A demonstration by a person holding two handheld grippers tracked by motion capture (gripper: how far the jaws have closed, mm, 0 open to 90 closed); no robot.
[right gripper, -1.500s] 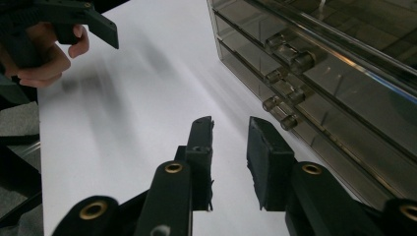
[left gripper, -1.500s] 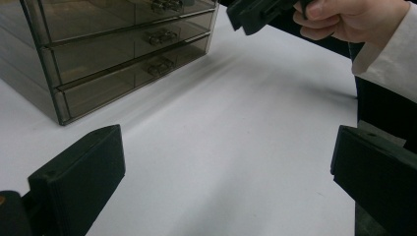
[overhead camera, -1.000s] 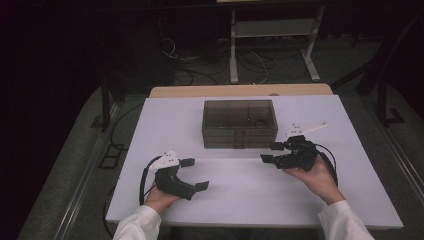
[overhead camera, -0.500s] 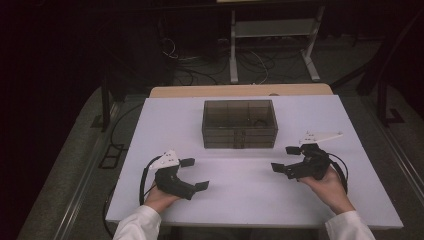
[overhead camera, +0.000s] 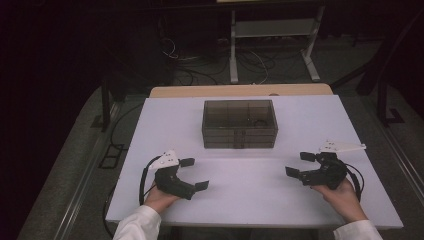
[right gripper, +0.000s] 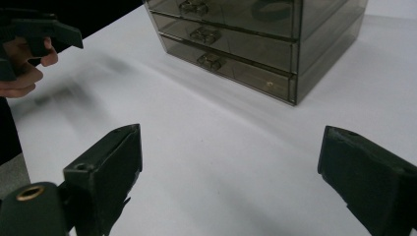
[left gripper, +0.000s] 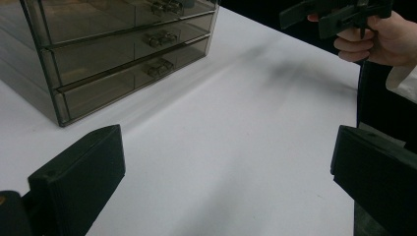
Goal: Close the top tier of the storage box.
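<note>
A smoky clear box of three drawers (overhead camera: 239,122) stands at the middle back of the white table (overhead camera: 240,205). My left gripper (overhead camera: 199,173) rests at the near left, open and empty, pointing right. My right gripper (overhead camera: 295,164) is at the near right, pointing left; its jaws have just been opening and nothing is between them. In the left gripper view the drawer box (left gripper: 123,49) lies ahead to the left, beyond my left gripper (left gripper: 226,167). In the right gripper view the drawer fronts (right gripper: 231,54) are ahead of my right gripper (right gripper: 228,172).
A wooden tabletop edge (overhead camera: 240,91) shows behind the white table. Farther back on the dark floor stand a white metal frame (overhead camera: 272,35) and loose cables (overhead camera: 190,57). A black post base (overhead camera: 390,117) sits off the table's right side.
My right gripper has moved away from the box's front right corner, going right, nearer to the person and lower. The left gripper has stayed put.
</note>
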